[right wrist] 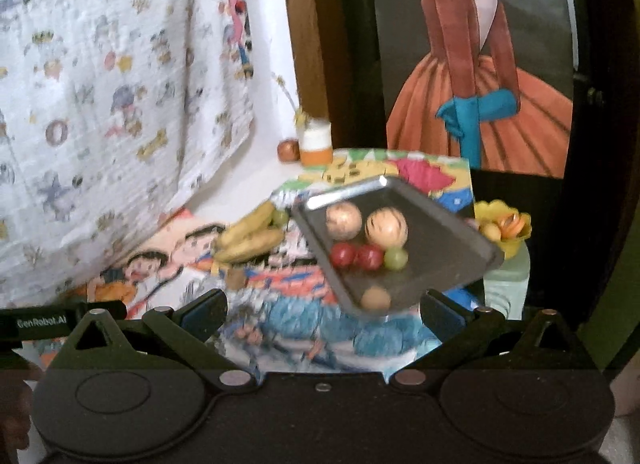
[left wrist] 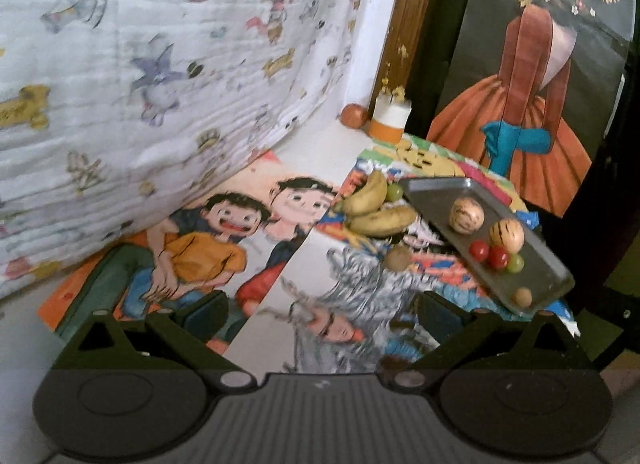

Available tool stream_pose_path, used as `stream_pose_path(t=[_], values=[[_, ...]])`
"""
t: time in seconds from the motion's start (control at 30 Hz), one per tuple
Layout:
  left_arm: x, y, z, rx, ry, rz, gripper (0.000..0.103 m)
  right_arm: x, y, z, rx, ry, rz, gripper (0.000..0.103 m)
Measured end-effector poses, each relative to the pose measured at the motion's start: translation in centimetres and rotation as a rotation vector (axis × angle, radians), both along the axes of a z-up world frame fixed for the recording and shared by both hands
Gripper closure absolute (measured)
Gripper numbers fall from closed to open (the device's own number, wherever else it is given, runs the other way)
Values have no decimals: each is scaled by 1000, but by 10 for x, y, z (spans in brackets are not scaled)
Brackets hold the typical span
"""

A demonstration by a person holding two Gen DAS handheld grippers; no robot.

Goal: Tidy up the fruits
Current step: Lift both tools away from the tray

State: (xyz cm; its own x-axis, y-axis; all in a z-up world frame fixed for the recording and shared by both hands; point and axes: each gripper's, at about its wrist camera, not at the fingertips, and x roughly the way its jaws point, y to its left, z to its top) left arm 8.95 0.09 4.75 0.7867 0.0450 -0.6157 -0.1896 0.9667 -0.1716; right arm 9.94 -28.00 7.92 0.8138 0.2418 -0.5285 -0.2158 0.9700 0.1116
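A dark metal tray [left wrist: 436, 193] [right wrist: 440, 240] lies on colourful posters and holds two striped tan melons [left wrist: 466, 215] [right wrist: 343, 220], two red tomatoes [left wrist: 489, 254] [right wrist: 356, 256], a green grape [left wrist: 516, 264] [right wrist: 396, 258] and a small brown fruit [left wrist: 523, 297] [right wrist: 375, 298]. Left of the tray lie yellow bananas [left wrist: 374, 207] [right wrist: 250, 238], a green grape [left wrist: 394, 191] and a kiwi [left wrist: 397, 258] [right wrist: 236, 278]. My left gripper [left wrist: 320, 314] is open over the posters, short of the fruit. My right gripper [right wrist: 322, 310] is open and holds nothing, with the tray's near end between its fingers.
A cartoon-print cloth [left wrist: 160, 63] hangs at the left. At the back stand an orange-and-white cup [left wrist: 388, 119] [right wrist: 316, 145] and a round reddish fruit [left wrist: 354, 115] [right wrist: 288, 149]. A painting of an orange dress [left wrist: 528, 103] leans behind. A yellow bowl [right wrist: 508, 223] sits at the right.
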Motion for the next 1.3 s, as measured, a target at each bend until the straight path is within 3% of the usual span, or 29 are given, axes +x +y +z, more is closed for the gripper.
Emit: stream_pose_path(t=[0.37, 0.57, 0.97, 1.1, 1.3], values=[[-12, 25, -19, 13, 142, 35, 0, -6, 43, -24, -80, 157, 90, 1], [-10, 34, -21, 28, 173, 48, 0, -8, 67, -23, -133, 146, 172, 1], [15, 51, -26, 10, 226, -5, 0, 13, 75, -33, -147, 163, 216, 1], [27, 53, -22, 22, 232, -18, 0, 30, 73, -18, -127, 137, 263, 1], [58, 55, -2, 36, 194, -22, 0, 74, 55, 37, -11, 22, 312, 1]])
